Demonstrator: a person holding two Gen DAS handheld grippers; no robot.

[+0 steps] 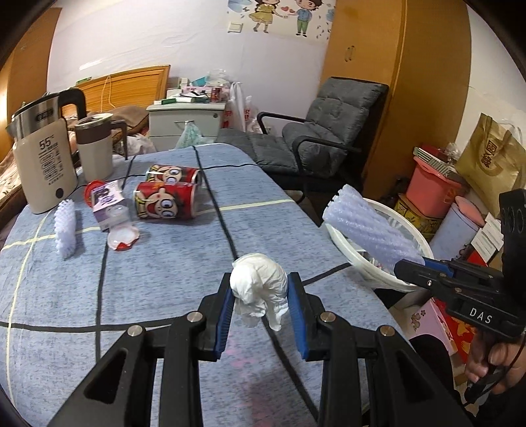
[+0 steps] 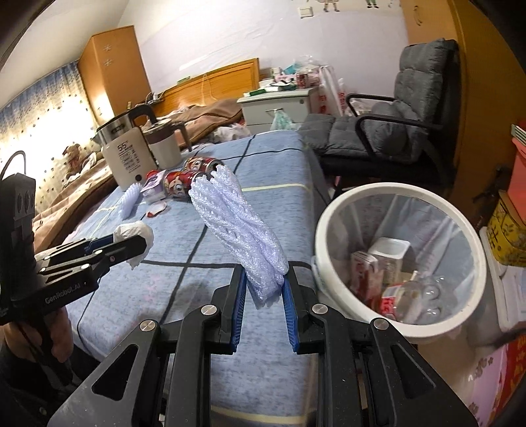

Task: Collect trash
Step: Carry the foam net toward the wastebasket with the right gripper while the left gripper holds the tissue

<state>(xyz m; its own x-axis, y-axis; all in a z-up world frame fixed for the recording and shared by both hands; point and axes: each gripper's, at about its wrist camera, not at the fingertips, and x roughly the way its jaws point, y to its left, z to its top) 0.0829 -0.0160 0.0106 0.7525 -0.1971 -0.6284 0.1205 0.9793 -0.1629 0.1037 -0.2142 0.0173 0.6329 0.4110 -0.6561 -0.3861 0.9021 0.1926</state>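
A white wall (image 1: 184,36) is carrying cartoon stickers (image 1: 282,16) beside a tall wooden wardrobe (image 1: 394,82). A grey cushioned armchair (image 1: 328,124) is standing against it — next to a white bedside cabinet (image 1: 184,121) piled with clutter. A bed with a wooden headboard (image 2: 223,78) is lying further back, and light is glowing through a dotted curtain (image 2: 39,131).

You have a crumpled white tissue wad (image 1: 258,284) pinched in your left jaws above the blue-grey worktop (image 1: 148,282). A white foam fruit net (image 2: 240,230) stands tilted in your right jaws, beside the white waste bin (image 2: 332,216), which already holds cartons and clear plastic. Two red cartoon cans (image 1: 167,197), another foam net (image 1: 65,228), a small purple box (image 1: 107,205) and a peeled lid (image 1: 123,238) lie on the worktop.
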